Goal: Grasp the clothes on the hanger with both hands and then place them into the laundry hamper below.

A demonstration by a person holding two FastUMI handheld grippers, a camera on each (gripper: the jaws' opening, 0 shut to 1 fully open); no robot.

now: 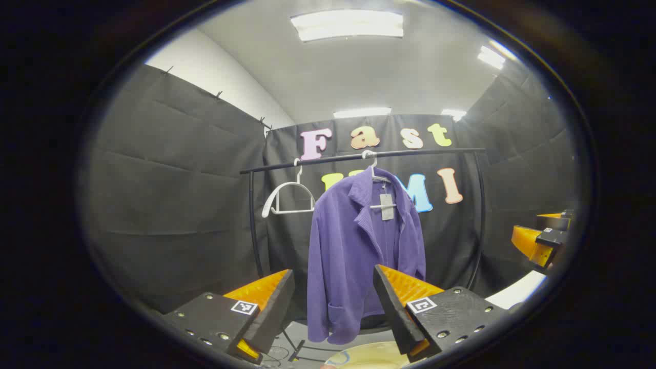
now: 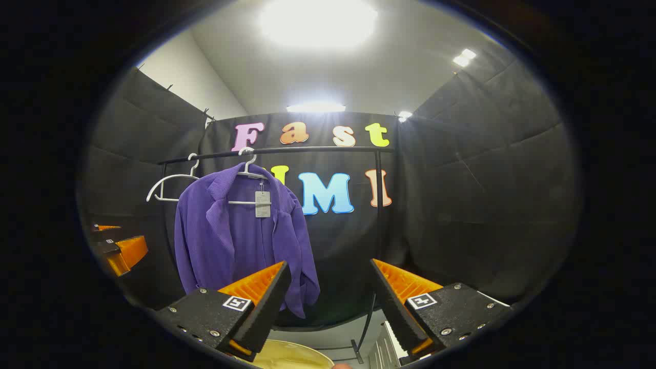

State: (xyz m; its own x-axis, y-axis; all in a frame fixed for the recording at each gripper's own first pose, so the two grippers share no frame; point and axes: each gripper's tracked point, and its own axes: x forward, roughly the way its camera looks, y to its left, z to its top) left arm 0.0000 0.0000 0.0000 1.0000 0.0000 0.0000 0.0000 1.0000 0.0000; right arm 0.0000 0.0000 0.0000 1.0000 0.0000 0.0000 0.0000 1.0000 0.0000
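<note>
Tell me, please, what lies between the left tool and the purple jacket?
Nothing: in the left gripper view, the open left tool is apart from the purple jacket on its hanger, with bare air between.

The laundry hamper is cut off at the bottom edge of both gripper views, just a pale curved rim. The tag on the purple jacket is too small to read. The jacket hides most of its hanger.

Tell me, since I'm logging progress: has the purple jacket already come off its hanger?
No: in the left gripper view the purple jacket hangs from its white hanger on the rail.
</note>
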